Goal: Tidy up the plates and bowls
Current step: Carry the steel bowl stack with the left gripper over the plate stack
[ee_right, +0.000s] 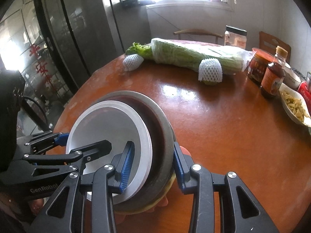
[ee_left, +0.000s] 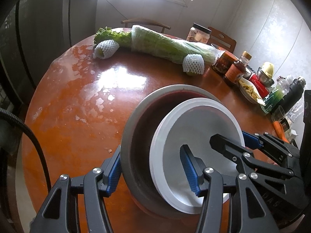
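A grey bowl (ee_left: 134, 120) (ee_right: 165, 126) stands on the orange round table (ee_left: 77, 106), with a white plate (ee_left: 194, 128) (ee_right: 108, 124) lying tilted inside it. My left gripper (ee_left: 151, 171) (ee_right: 83, 141) is shut on the stack's near-left rim, one pad outside the bowl wall and one inside the plate. On the opposite side my right gripper (ee_right: 152, 165) (ee_left: 236, 141) clamps the plate and bowl wall the same way. A yellowish base shows under the bowl in the right wrist view.
A wrapped cabbage (ee_left: 165, 44) and two foam-netted fruits (ee_left: 106, 48) (ee_left: 193, 64) lie at the table's far side. Jars, sauce bottles (ee_left: 235, 69) and a dish of food (ee_left: 248, 91) crowd the right edge. Wooden chairs stand behind the table, and a dark cabinet (ee_right: 58, 38) is at the left.
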Demonstrator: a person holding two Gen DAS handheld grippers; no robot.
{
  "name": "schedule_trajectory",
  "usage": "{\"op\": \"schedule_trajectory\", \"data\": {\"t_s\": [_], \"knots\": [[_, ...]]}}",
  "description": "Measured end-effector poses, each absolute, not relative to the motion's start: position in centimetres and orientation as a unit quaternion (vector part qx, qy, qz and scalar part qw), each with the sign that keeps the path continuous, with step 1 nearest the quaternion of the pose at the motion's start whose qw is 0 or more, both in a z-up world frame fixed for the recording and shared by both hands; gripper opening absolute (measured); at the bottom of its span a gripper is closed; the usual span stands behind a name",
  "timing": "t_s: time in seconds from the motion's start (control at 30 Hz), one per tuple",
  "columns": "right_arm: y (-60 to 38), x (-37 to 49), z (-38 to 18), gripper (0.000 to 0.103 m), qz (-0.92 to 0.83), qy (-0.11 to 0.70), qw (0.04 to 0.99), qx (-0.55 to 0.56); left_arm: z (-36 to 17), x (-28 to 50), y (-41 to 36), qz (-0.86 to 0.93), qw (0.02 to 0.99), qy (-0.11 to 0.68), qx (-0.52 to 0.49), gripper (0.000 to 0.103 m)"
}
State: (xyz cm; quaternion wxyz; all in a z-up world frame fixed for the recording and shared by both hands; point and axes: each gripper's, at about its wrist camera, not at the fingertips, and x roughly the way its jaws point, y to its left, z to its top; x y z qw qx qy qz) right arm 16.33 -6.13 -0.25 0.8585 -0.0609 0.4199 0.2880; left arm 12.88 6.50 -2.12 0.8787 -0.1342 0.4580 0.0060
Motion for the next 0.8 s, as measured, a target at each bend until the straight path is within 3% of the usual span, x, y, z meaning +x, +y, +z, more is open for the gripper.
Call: {"op": "schedule_trajectory", "data": {"t_s": [0.8], "knots": [[-6.8,16.0,0.7,0.041,0.271,0.411,0.867,-0.078,-1.2,11.6,8.0,0.034,0.887,0.444,-0.124,0.057]]}}
